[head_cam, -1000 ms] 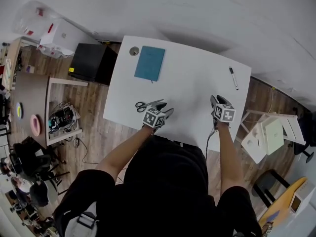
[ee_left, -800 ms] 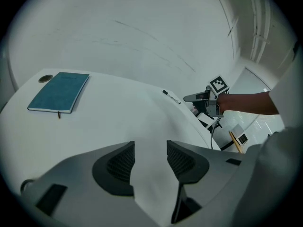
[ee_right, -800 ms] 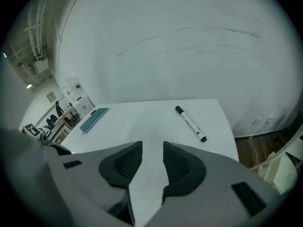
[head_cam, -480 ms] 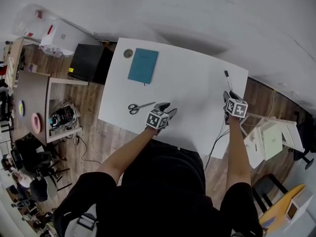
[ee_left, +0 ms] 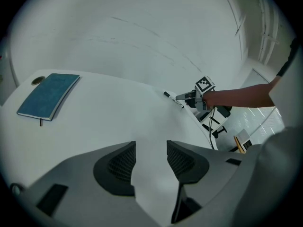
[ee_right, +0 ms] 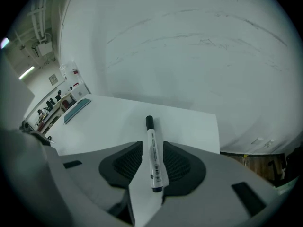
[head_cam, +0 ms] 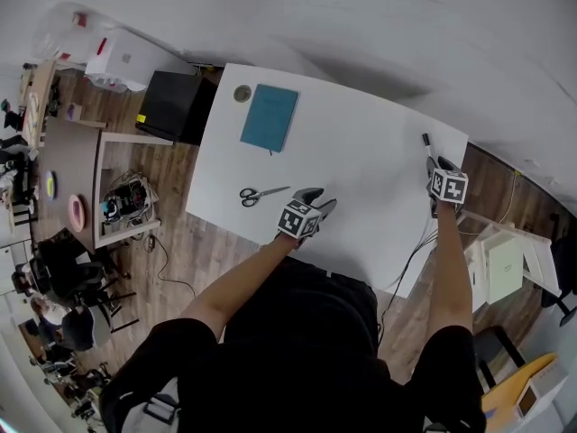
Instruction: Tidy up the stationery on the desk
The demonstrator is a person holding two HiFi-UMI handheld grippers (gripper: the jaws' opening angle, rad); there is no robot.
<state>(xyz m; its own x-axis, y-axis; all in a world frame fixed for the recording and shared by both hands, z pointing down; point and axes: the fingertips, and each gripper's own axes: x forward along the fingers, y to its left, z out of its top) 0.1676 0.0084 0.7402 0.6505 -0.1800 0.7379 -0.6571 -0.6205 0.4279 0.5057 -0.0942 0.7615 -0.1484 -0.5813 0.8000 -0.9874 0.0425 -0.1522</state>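
Observation:
A black-capped white marker point(ee_right: 152, 150) lies on the white desk point(head_cam: 361, 170) near its far right corner, also seen in the head view as the marker point(head_cam: 426, 142). My right gripper point(ee_right: 152, 163) is open, with a jaw on each side of the marker's near end. A teal notebook point(head_cam: 270, 117) lies at the far left, beside a small round object point(head_cam: 242, 93). Scissors point(head_cam: 261, 194) lie near the left front edge. My left gripper point(head_cam: 323, 201) hovers open and empty right of the scissors, over bare desk.
The desk's right edge runs just past my right gripper point(head_cam: 439, 165), with a white chair point(head_cam: 496, 260) below it. A black box point(head_cam: 176, 106) and a side table point(head_cam: 117, 188) stand left of the desk. A wall runs behind the desk.
My right gripper has moved forward and right to the marker, which now sits between its jaws. The left gripper has drifted slightly right, away from the scissors.

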